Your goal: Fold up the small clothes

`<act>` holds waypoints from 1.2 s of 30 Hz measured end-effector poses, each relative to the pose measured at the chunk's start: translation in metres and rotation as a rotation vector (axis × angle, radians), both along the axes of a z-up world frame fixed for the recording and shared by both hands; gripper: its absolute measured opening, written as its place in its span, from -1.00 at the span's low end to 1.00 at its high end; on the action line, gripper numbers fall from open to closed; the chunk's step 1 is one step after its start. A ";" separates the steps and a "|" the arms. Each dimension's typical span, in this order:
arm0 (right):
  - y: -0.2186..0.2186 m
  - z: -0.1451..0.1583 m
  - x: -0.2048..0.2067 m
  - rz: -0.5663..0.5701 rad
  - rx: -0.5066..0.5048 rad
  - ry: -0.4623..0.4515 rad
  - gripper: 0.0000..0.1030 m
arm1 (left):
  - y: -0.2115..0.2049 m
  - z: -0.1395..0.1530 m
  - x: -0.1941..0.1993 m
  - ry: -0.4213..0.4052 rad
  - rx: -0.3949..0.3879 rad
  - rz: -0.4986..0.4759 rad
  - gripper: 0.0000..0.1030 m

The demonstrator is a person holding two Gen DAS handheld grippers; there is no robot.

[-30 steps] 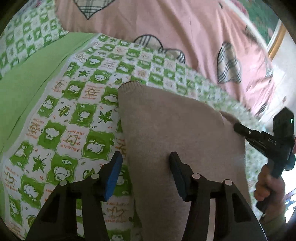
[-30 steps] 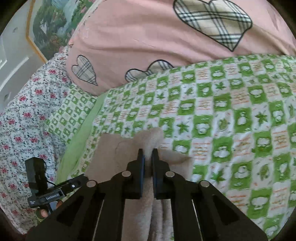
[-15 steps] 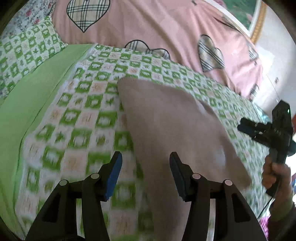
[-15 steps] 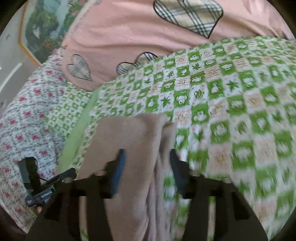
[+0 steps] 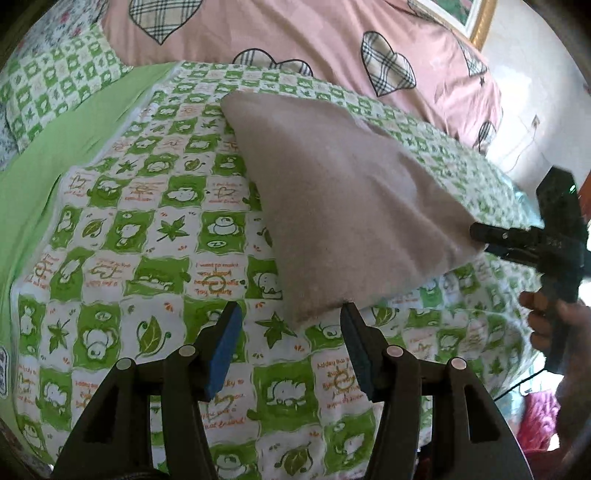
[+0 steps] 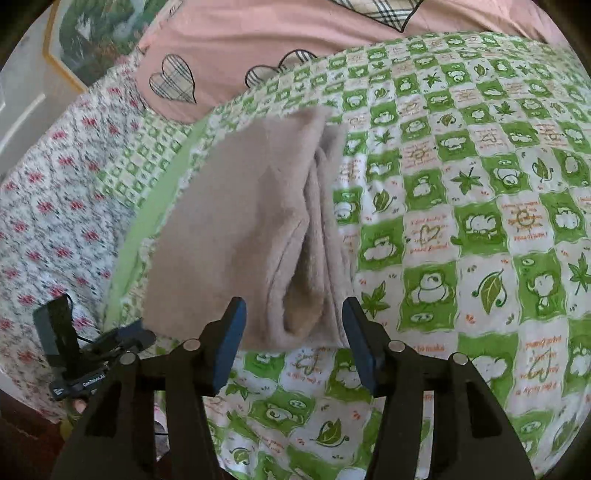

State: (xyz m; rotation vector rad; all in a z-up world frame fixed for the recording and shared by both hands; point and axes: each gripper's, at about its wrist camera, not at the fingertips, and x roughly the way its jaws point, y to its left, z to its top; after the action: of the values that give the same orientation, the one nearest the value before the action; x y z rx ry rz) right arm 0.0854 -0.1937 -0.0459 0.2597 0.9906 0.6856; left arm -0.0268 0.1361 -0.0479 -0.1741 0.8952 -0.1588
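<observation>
A beige knit garment [image 5: 343, 199] lies folded on the green-and-white checked bedspread [image 5: 155, 240]. My left gripper [image 5: 290, 354] is open and empty, just short of the garment's near corner. In the right wrist view the garment [image 6: 251, 229] shows its layered folded edge toward me. My right gripper [image 6: 291, 347] is open and empty, its jaws on either side of that edge without touching it. The right gripper also shows at the right of the left wrist view [image 5: 480, 232], by the garment's corner. The left gripper shows at the lower left of the right wrist view [image 6: 125, 339].
A pink quilt with plaid hearts [image 5: 295, 37] lies behind the garment. A plain green sheet strip [image 5: 55, 147] runs along the left. A floral cover [image 6: 48, 184] drapes the bed's side. A framed picture [image 6: 92, 33] hangs on the wall.
My right gripper opened and let go of the garment's edge, then drew back. My left gripper also drew back from over the garment. The garment now lies flat and folded.
</observation>
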 end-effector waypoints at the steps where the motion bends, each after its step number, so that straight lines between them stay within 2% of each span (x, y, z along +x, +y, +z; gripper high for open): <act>1: 0.002 0.001 -0.001 0.012 0.008 -0.006 0.08 | -0.004 -0.001 0.002 -0.003 0.025 -0.004 0.09; 6: 0.012 0.002 0.000 0.032 -0.011 -0.030 0.07 | -0.011 -0.006 0.012 -0.002 0.104 -0.001 0.08; 9: 0.016 0.001 0.004 0.046 -0.021 -0.038 -0.02 | -0.005 -0.012 0.018 0.024 0.085 0.033 0.01; 10: 0.017 0.001 0.004 0.047 -0.023 -0.035 -0.14 | -0.004 -0.012 0.018 0.024 0.074 0.040 0.01; 11: 0.017 0.000 0.005 0.050 -0.018 -0.033 -0.35 | -0.004 -0.012 0.018 0.021 0.075 0.041 -0.02; 12: 0.018 -0.001 0.006 0.053 -0.018 -0.030 -0.47 | -0.005 -0.012 0.017 0.017 0.078 0.040 -0.12; 13: 0.018 -0.002 0.007 0.051 -0.031 -0.029 -0.73 | -0.007 -0.012 0.017 0.016 0.078 0.035 -0.19; 14: 0.018 -0.002 0.007 0.047 -0.048 -0.031 -0.84 | -0.008 -0.012 0.017 0.016 0.069 0.027 -0.43; 15: 0.018 0.000 0.007 0.050 -0.051 -0.036 -0.84 | -0.009 -0.010 0.017 0.015 0.052 0.014 -0.65; 18: 0.007 0.019 0.001 0.030 -0.010 -0.094 -0.86 | -0.016 -0.001 0.013 -0.011 0.068 0.015 -0.74; 20: -0.005 0.027 0.000 0.002 -0.001 -0.123 -0.86 | -0.015 0.000 0.015 0.000 0.041 0.017 -0.76; 22: -0.009 0.022 0.002 -0.011 -0.041 -0.125 -0.87 | -0.010 -0.005 0.018 0.029 -0.004 0.031 -0.77; 25: -0.006 -0.004 0.009 -0.012 -0.089 -0.068 -0.87 | -0.005 -0.013 0.020 0.068 -0.059 0.052 -0.79; 27: 0.000 -0.016 0.009 -0.012 -0.141 -0.066 -0.87 | -0.003 -0.016 0.020 0.091 -0.094 0.065 -0.81; 36: -0.005 -0.029 0.014 -0.039 -0.174 -0.037 -0.87 | -0.003 -0.024 0.023 0.127 -0.133 0.071 -0.83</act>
State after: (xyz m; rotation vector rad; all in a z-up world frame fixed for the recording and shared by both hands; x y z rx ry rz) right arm 0.0996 -0.1984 -0.0745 0.1131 1.0008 0.5626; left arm -0.0040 0.1330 -0.0715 -0.3428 1.0043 -0.1423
